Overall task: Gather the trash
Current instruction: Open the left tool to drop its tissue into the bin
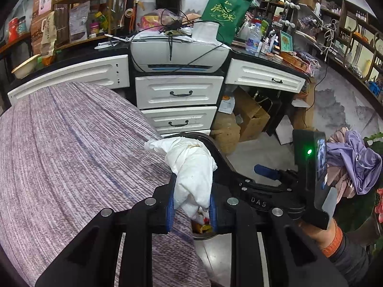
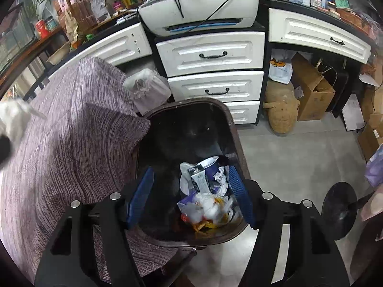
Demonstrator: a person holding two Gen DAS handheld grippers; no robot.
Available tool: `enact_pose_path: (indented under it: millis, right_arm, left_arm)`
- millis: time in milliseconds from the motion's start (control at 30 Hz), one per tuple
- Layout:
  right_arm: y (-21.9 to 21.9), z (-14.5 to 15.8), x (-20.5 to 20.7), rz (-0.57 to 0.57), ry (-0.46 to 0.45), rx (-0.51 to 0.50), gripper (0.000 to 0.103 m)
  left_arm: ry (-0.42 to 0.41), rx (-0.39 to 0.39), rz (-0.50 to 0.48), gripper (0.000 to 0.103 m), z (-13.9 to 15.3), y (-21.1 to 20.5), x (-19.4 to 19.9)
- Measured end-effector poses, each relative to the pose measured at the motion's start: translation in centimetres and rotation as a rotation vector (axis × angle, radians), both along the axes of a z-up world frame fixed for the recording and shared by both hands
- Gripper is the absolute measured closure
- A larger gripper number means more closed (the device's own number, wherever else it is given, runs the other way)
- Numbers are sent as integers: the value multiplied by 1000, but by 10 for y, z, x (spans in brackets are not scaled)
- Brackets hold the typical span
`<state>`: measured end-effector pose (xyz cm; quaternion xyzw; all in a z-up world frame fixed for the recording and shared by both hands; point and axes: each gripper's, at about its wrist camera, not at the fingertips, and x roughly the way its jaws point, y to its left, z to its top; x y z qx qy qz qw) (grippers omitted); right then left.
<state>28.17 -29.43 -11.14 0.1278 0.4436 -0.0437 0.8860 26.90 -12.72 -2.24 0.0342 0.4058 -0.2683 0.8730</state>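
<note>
Left tongs (image 1: 192, 209) and tissue (image 1: 191, 169) hide most of the bin (image 1: 203, 235); its far depths (image 2: 191, 129) too dark to read

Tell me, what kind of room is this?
Probably a cluttered home workroom or small shop's back area: a printer sits on white drawers, shelves are crowded with bottles, and cardboard boxes are stuffed under the counter.

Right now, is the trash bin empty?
No. The trash bin has crumpled wrappers and tissue lying at its bottom.

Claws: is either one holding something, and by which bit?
The left claw pinches a crumpled white tissue near its lower end. The right claw is open, holding nothing.
</note>
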Motion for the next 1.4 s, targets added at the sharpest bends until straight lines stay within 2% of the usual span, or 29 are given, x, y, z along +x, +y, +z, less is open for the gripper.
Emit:
enact_pose_path:
  millis: [267,533,767,833,933,967,1100,1167,1333,1400]
  right_arm:
    - [-31,32,-12,-110,-74,-25,27]
    - [-63,55,-26,-207,-131,4,25]
    - [-70,60,-28,-212,-146,19,25]
    - [-71,60,-28,-213,-146,25,25]
    - [-74,59,-30,-219,-147,41,25]
    - [-75,59,-30,-221,-147,42,25]
    - [-77,59,-31,-231,-150,47,25]
    - [-76,59,-31,-235,-148,48,24]
    - [-69,60,-32,-220,-152,40,24]
    - [-65,62,-33,-212,-160,36,19]
  left_arm:
    - [40,10,-42,81,-14,-21,1]
    - [89,40,-82,81,-33,-51,5]
    - [130,77,-105,81,-46,-75,16]
    - [137,88,-107,76,-50,-79,18]
    - [132,91,-112,55,-52,-81,15]
    - [123,94,-112,43,-52,-81,14]
    - [104,77,-117,26,-46,-80,9]
    - [89,68,-113,19,-42,-78,6]
    - [52,51,-107,15,-32,-71,-5]
    - [30,39,-101,12,-26,-65,-11]
